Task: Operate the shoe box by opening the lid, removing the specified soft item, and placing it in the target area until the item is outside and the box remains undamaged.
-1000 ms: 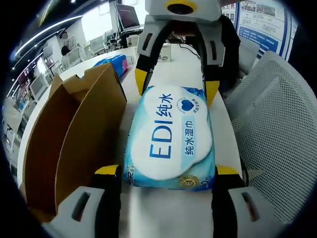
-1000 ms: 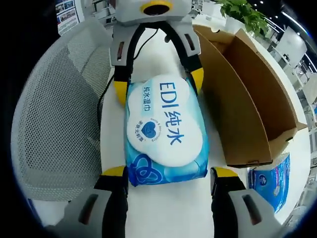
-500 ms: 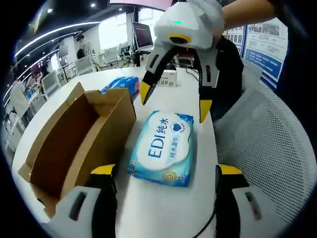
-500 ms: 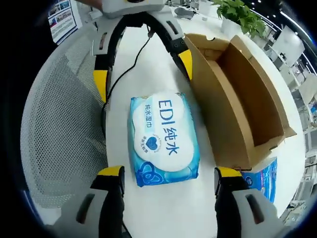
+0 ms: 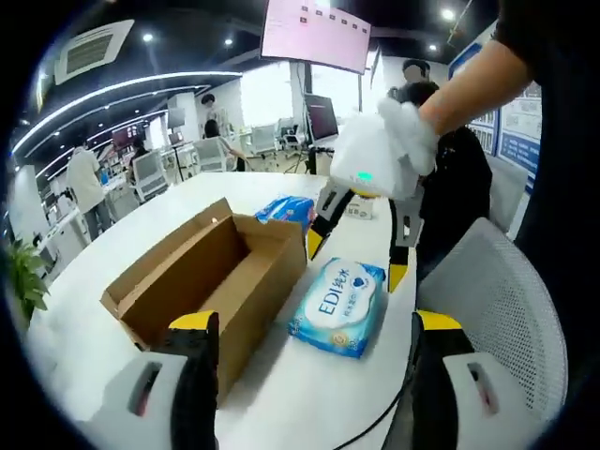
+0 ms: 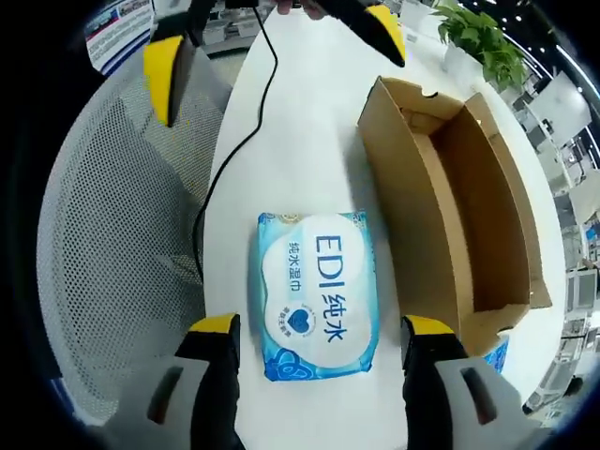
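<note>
wipes pack (image 6: 316, 292): glossy plastic | box (image 6: 459, 202): matt cardboard | table (image 6: 300, 122): smooth white

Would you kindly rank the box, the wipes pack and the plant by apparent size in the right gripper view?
1. Box
2. Wipes pack
3. Plant, though it is farther away and partly cropped, so unsure.

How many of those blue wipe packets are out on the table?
2. One wipe pack lies flat beside the open cardboard box; a second blue packet sits beyond the box's far end. Others may be hidden behind the box.

Blue-white wipes pack (image 6: 316, 292), brown box (image 6: 459, 197)
</note>
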A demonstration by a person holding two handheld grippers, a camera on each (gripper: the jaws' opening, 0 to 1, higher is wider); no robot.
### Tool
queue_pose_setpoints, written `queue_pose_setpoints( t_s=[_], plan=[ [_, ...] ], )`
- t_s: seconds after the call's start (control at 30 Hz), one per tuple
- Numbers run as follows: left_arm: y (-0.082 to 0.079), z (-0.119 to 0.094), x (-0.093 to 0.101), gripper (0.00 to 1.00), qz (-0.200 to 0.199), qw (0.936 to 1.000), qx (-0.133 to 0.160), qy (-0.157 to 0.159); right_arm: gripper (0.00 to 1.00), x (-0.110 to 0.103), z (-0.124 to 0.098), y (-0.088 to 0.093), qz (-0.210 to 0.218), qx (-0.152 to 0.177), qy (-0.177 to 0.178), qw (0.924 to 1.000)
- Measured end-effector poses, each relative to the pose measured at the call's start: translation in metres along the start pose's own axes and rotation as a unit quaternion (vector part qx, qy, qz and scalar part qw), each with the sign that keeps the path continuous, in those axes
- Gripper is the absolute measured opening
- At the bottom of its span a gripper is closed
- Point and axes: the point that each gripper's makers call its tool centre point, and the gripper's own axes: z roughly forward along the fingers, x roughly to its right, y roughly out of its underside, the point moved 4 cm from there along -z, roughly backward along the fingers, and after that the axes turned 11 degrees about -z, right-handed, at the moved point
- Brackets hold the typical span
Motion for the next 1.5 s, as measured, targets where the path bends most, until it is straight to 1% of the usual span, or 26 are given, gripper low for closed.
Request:
queue_pose_setpoints(
  t_s=[0.03, 0.07, 0.1, 0.13, 0.17, 0.2, 0.23, 0.3, 0.37, 0.53, 0.63, 0.7, 0.77, 0.8, 0.83, 0.87, 0.9, 1.0, 1.03, 1.1, 1.13, 1.2, 1.23, 1.3, 1.37, 1.5],
  plan=[
    [-0.003, -0.004, 0.003, 0.89, -0.016, 0.9998, 0.01, 0.003, 0.66, 0.0, 0.001, -0.001, 0.005, 0.001, -0.003, 1.0],
    [-0.004, -0.008, 0.005, 0.89, -0.028, 0.9995, 0.011, 0.007, 0.65, 0.001, 0.002, -0.002, 0.009, 0.002, -0.004, 0.9999],
    [-0.004, -0.011, 0.005, 0.89, -0.036, 0.9993, 0.003, 0.005, 0.64, 0.001, 0.003, -0.003, 0.011, 0.003, -0.003, 0.9999],
    [-0.001, -0.017, 0.001, 0.87, -0.048, 0.9986, -0.009, -0.021, 0.64, 0.002, 0.006, -0.004, 0.014, 0.001, -0.003, 0.9999],
    [0.0, -0.021, 0.0, 0.88, -0.059, 0.9977, -0.013, -0.031, 0.64, 0.0, 0.008, -0.006, 0.016, 0.002, -0.008, 0.9998],
    [0.0, -0.026, 0.001, 0.91, -0.076, 0.9966, -0.013, -0.029, 0.65, -0.001, 0.009, -0.008, 0.016, 0.003, -0.013, 0.9998],
    [0.0, -0.029, 0.003, 0.95, -0.09, 0.9955, -0.01, -0.03, 0.66, -0.002, 0.012, -0.009, 0.015, 0.0, -0.015, 0.9998],
    [-0.003, -0.043, 0.004, 0.96, -0.116, 0.9926, 0.007, -0.034, 0.67, -0.001, 0.017, -0.01, 0.009, -0.005, -0.01, 0.9999],
    [-0.006, -0.051, 0.004, 0.95, -0.118, 0.9919, 0.021, -0.042, 0.67, -0.001, 0.02, -0.011, 0.005, -0.01, -0.009, 0.9999],
    [-0.016, -0.078, 0.001, 0.98, -0.119, 0.9882, 0.06, -0.076, 0.67, 0.002, 0.03, -0.014, -0.003, -0.012, -0.006, 0.9999],
    [-0.016, -0.095, -0.003, 0.99, -0.106, 0.9879, 0.058, -0.097, 0.67, 0.003, 0.036, -0.015, -0.004, -0.013, -0.013, 0.9998],
    [-0.016, -0.107, -0.003, 0.99, -0.098, 0.9876, 0.06, -0.107, 0.65, 0.003, 0.042, -0.016, -0.004, -0.014, -0.013, 0.9998],
    [-0.014, -0.112, -0.005, 0.99, -0.106, 0.9866, 0.053, -0.112, 0.6, -0.001, 0.05, -0.016, 0.012, -0.018, -0.026, 0.9994],
    [-0.012, -0.115, -0.006, 0.99, -0.113, 0.9858, 0.046, -0.115, 0.61, -0.001, 0.056, -0.015, 0.01, -0.023, -0.019, 0.9995],
    [-0.011, -0.117, -0.006, 0.99, -0.112, 0.9857, 0.045, -0.118, 0.61, -0.001, 0.059, -0.013, -0.011, -0.03, -0.013, 0.9994],
    [-0.011, -0.119, -0.007, 0.99, -0.111, 0.9849, 0.045, -0.125, 0.61, -0.003, 0.06, -0.013, -0.024, -0.029, -0.017, 0.9991],
    [-0.014, -0.121, -0.008, 0.99, -0.113, 0.984, 0.047, -0.129, 0.6, -0.002, 0.06, -0.013, -0.013, -0.028, -0.017, 0.9994],
    [-0.018, -0.126, -0.008, 0.99, -0.114, 0.9824, 0.052, -0.138, 0.59, -0.002, 0.057, -0.013, -0.01, -0.017, -0.018, 0.9996],
    [-0.018, -0.127, -0.008, 0.98, -0.109, 0.9823, 0.051, -0.144, 0.59, -0.002, 0.057, -0.012, -0.011, -0.014, -0.017, 0.9997],
    [-0.015, -0.133, -0.013, 0.93, -0.075, 0.9819, 0.027, -0.172, 0.59, -0.002, 0.058, -0.012, -0.011, -0.009, -0.016, 0.9998],
    [-0.013, -0.135, -0.016, 0.93, -0.066, 0.9809, 0.02, -0.182, 0.59, -0.002, 0.059, -0.013, -0.011, -0.009, -0.016, 0.9998],
    [-0.014, -0.137, -0.014, 0.97, -0.087, 0.9801, 0.026, -0.177, 0.59, -0.002, 0.059, -0.013, -0.012, -0.013, -0.02, 0.9996],
    [-0.018, -0.136, -0.012, 0.99, -0.106, 0.9788, 0.044, -0.169, 0.58, -0.002, 0.058, -0.013, -0.013, -0.014, -0.02, 0.9996],
    [-0.022, -0.136, -0.013, 0.99, -0.135, 0.9748, 0.067, -0.164, 0.58, -0.003, 0.058, -0.013, -0.022, -0.019, -0.021, 0.9994],
    [-0.02, -0.136, -0.016, 0.99, -0.143, 0.9732, 0.064, -0.168, 0.58, -0.003, 0.058, -0.011, -0.024, -0.024, -0.022, 0.9992],
    [-0.023, -0.132, -0.016, 0.99, -0.15, 0.9713, 0.075, -0.169, 0.58, -0.004, 0.057, -0.007, -0.032, -0.044, -0.027, 0.9982]
  ],
)
